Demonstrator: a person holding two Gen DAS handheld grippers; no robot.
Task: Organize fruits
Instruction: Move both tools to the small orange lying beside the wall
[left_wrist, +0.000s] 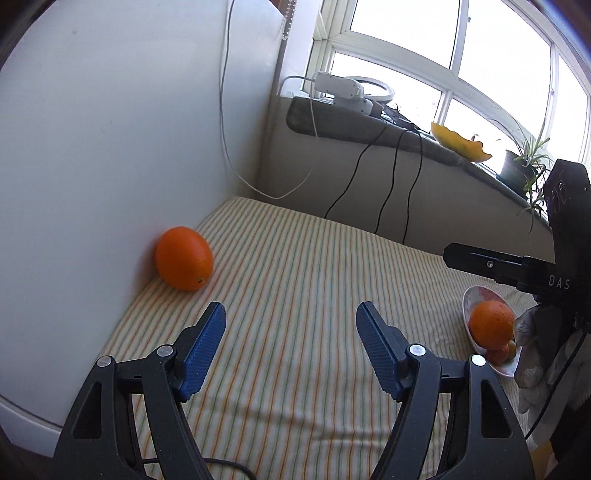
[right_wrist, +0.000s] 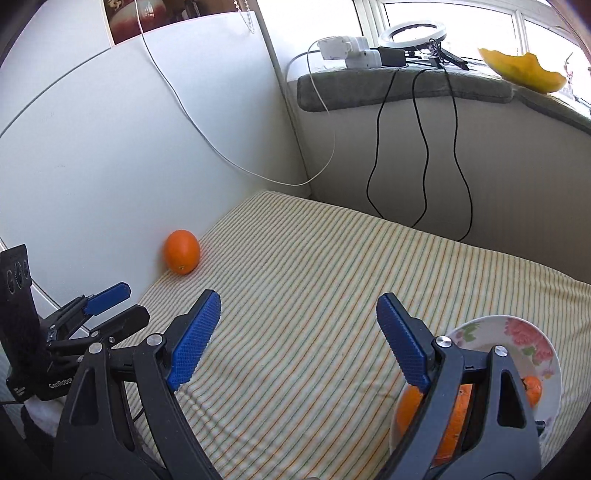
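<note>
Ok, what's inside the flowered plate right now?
The flowered plate holds a large orange and smaller orange fruits beside it. Their exact count is unclear, since the orange and the right tool cover part of the plate.

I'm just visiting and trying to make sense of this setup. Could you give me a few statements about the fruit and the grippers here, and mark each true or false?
1. A loose orange lies on the striped cloth beside the white wall. True.
2. The left gripper is clamped on that orange. False: its jaws stand open and empty, short of the fruit.
3. The flowered plate already holds oranges. True.
4. The right gripper carries an orange. False: nothing sits between its open jaws.
5. The plate sits on the windowsill. False: it rests on the striped cloth.
</note>
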